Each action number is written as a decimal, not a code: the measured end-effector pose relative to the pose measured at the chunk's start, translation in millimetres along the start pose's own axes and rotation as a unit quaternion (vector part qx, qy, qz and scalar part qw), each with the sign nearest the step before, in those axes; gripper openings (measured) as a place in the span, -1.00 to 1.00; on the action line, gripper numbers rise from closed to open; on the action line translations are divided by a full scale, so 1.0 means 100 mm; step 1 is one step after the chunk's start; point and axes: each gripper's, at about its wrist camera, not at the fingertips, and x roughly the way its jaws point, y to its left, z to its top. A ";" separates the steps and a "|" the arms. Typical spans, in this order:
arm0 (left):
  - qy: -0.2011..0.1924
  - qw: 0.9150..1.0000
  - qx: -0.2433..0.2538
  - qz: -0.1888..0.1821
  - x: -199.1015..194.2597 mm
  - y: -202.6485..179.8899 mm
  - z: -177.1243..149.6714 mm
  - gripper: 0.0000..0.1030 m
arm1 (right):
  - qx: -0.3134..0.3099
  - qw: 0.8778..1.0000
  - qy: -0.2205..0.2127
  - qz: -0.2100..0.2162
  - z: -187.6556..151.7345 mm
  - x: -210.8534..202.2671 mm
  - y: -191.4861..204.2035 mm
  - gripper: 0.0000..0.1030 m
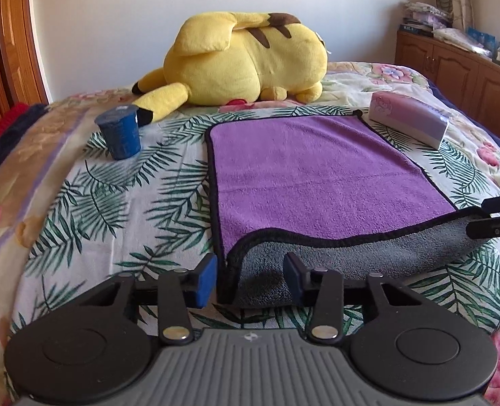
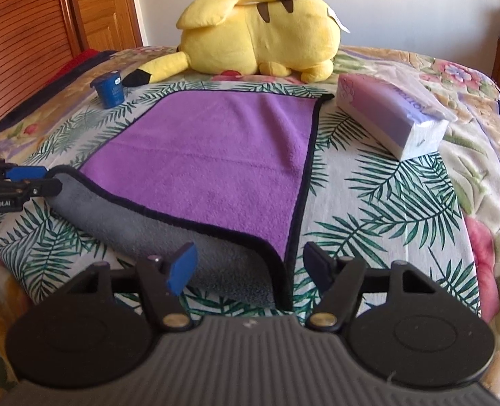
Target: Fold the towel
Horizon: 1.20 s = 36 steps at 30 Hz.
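Observation:
A purple towel [image 1: 317, 172] with a grey underside and black trim lies on the bed; its near edge is turned over, showing a grey strip [image 1: 368, 257]. It also shows in the right wrist view [image 2: 216, 155]. My left gripper [image 1: 250, 275] is open, its blue pads on either side of the towel's near left corner. My right gripper [image 2: 250, 265] is open around the near right corner. Each gripper also shows at the edge of the other's view, the right one [image 1: 496, 220] and the left one [image 2: 23, 179].
A yellow plush toy [image 1: 246, 57] lies beyond the towel. A blue cup [image 1: 119, 132] stands at the far left, a tissue pack [image 1: 408, 120] at the far right. Wooden cabinets [image 1: 452, 64] stand to the right of the bed, a wooden door [image 2: 101, 6] to the left.

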 end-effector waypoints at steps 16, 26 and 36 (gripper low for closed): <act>0.019 1.000 0.007 -0.017 0.04 -0.06 -0.08 -0.93 | 0.008 0.999 0.024 0.023 0.00 0.03 -0.05 -0.09; 0.021 0.999 0.015 -0.020 0.04 -0.07 -0.11 -1.00 | 0.004 0.999 0.031 0.024 0.00 0.04 -0.11 -0.54; 0.010 1.000 -0.004 -0.027 0.02 -0.03 -0.09 -1.00 | -0.006 1.000 0.005 0.030 0.02 -0.02 -0.10 -0.92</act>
